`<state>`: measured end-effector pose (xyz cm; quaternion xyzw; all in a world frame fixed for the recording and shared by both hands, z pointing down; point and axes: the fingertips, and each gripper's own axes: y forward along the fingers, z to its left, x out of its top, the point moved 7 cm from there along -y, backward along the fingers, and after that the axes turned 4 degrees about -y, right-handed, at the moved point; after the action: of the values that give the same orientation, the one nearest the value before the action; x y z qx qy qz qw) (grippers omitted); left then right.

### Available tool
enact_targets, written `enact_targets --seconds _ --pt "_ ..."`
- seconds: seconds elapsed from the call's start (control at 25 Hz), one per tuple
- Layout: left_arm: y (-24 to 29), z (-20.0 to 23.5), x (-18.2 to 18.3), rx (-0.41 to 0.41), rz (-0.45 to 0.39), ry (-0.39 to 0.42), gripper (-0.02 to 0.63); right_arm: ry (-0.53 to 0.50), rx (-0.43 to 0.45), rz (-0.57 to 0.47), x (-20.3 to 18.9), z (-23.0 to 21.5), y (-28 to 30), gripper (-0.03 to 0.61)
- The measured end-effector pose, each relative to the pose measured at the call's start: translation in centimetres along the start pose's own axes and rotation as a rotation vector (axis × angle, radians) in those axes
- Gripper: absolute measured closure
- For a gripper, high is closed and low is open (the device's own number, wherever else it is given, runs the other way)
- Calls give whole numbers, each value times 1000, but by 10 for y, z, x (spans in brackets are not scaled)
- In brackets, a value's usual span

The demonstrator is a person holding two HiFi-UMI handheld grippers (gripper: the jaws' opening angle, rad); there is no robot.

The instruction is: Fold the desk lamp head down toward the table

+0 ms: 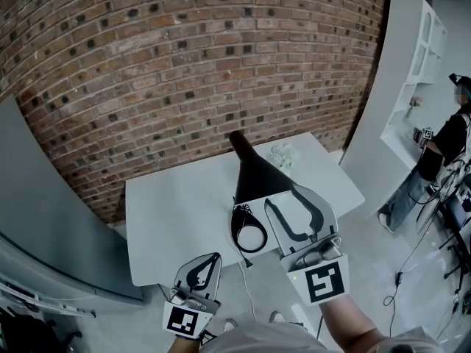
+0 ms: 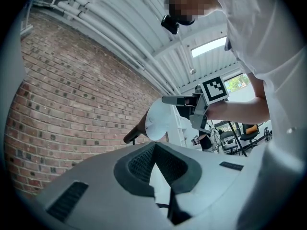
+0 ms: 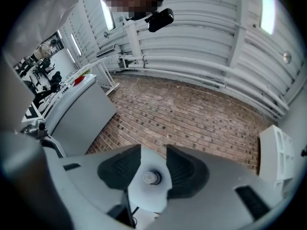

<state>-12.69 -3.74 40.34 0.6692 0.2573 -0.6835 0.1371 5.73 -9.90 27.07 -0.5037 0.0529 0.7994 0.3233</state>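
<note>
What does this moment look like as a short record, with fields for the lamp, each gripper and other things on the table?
lamp: black desk lamp, head raised, its opening turned toward the person
lamp stands on: white table
right gripper: open, close in front of the lamp head, not gripping it
left gripper: shut, empty, low at the table's near edge
also on table: small white bunch, perhaps flowers, behind the lamp

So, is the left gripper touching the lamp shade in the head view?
No, the left gripper is low by the table's near edge, well apart from the black lamp shade.
</note>
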Motion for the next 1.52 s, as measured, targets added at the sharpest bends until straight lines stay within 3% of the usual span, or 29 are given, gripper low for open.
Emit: enact_targets --seconds 0.48,1.04,1.52 --pt "1 -7 -9 -20 38 -3 606 38 29 42 -18 15 -17 410" --pt "0 -13 -16 -35 62 -12 606 -18 93 98 -36 30 -29 410" --pt "-3 -19 -21 -24 79 -17 606 -25 162 197 -77 51 -36 410"
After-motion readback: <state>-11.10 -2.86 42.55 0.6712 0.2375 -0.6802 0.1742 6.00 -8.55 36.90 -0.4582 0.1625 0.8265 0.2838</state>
